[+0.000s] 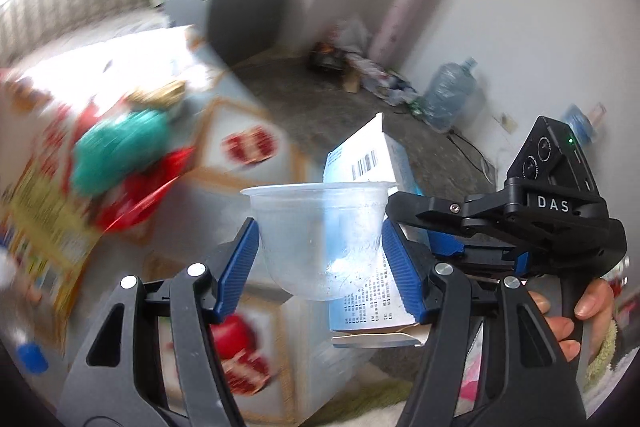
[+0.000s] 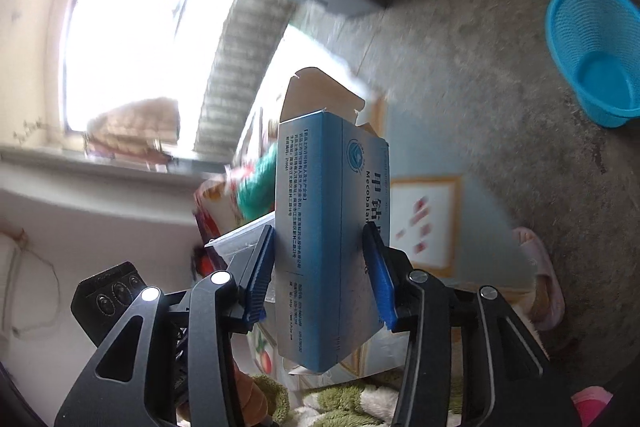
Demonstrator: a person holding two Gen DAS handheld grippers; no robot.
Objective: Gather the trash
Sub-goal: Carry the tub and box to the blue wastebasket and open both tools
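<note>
My left gripper [image 1: 320,247] is shut on a clear plastic cup [image 1: 320,227], held upright in the air with the blue pads on both its sides. My right gripper [image 2: 320,267] is shut on a blue and white medicine box [image 2: 328,227] with its top flap open. The same box [image 1: 372,163] shows in the left wrist view just behind the cup, with the right gripper [image 1: 452,247] clamped on it. A blue mesh waste basket [image 2: 596,55] stands on the grey floor at the upper right of the right wrist view, apart from both grippers.
A table with a fruit-print cloth [image 1: 240,147] lies below, carrying a teal item [image 1: 120,151], a red wrapper [image 1: 140,195] and a yellow packet [image 1: 44,211]. A water jug [image 1: 452,95] and a trash pile [image 1: 372,75] sit by the wall. A pink slipper [image 2: 540,279] lies on the floor.
</note>
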